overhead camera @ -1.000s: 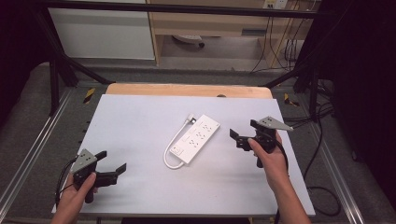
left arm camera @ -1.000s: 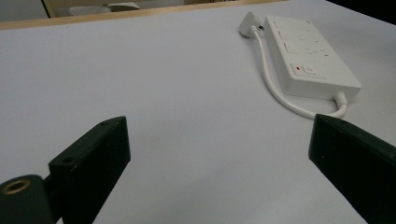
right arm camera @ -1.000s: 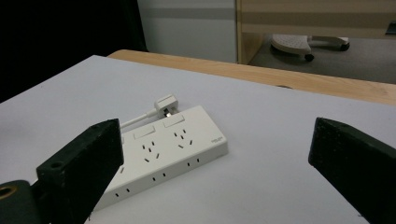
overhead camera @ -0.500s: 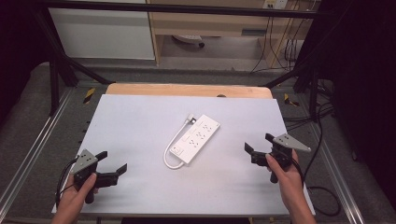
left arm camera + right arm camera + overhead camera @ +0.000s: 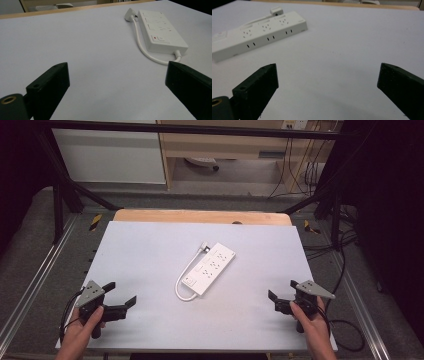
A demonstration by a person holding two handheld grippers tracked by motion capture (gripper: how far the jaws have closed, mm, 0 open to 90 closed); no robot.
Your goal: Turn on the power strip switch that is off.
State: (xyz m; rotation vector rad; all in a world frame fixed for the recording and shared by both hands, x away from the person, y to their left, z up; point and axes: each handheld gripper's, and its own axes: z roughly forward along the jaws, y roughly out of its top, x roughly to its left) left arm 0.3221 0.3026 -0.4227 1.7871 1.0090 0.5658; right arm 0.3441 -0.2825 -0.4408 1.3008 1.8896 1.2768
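- White power strip is laid flat near the middle of the pale grey table, set diagonally, with its switch end toward the person and slightly left.
- Short white cable is seen looping from the strip's near end along its left side up to a white plug lying beside the far end.
- Left gripper is held by the left hand at the near left corner of the table, well apart from the strip; its jaws are spread wide with nothing between them.
- Right gripper is held by the right hand at the near right edge, also well apart from the strip; its jaws are spread wide and empty too.
- Grey three-cornered plates are carried on top of both grippers, and a black cable is trailed from each.
- From the left gripper view, the strip is seen ahead and to the upper right, with a red mark and a switch button at its near end; bare tabletop lies between the jaws.
- From the right gripper view, the strip is seen at upper left, sockets up, with slots along its side; bare tabletop lies between the jaws.
- Wooden edge is visible along the far side of the table.
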